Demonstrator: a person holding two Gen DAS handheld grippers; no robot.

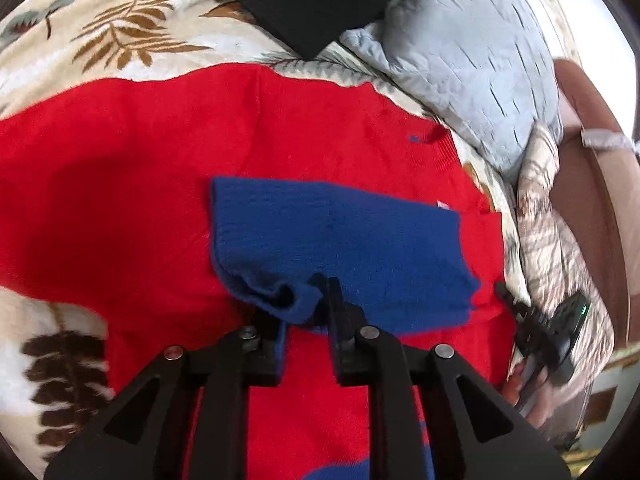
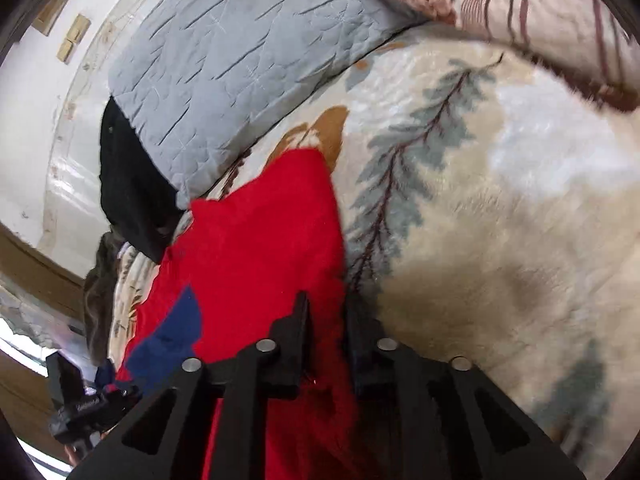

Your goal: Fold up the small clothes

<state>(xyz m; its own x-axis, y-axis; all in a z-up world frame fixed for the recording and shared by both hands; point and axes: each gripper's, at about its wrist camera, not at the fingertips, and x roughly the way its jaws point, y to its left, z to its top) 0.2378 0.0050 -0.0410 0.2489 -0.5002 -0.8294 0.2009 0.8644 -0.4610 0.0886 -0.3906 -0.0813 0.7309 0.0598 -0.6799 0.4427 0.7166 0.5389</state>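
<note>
Hand-held gripper work is being done on both sides of one garment. The left hand-held gripper (image 1: 316,292), at the lower centre of the left wrist view, is nearly closed, and a bunched fold of the blue sleeve (image 1: 336,248) is being pinched between its fingers. The right hand-held gripper (image 2: 326,312), at the lower centre of the right wrist view, is standing narrowly open over the right edge of the red sweater (image 2: 256,248); whether its pads are pressing the cloth cannot be told, because the picture is blurred there.

The sweater is lying spread on the bed blanket (image 2: 500,220), which is cream with leaf patterns. The blue sleeve is being laid across the red body, in the middle of the left wrist view. A grey pillow (image 1: 472,68) is seen at the upper right, and a black cloth (image 1: 316,0) at the top.

The garment is judged to be light, soft and limp, with a fuzzy knit which should not slip easily. It is best being taken at an edge, a cuff or a hem, where the knit is thicker. The colour is bright red with deep blue parts, and the surface is looking slightly ribbed.
</note>
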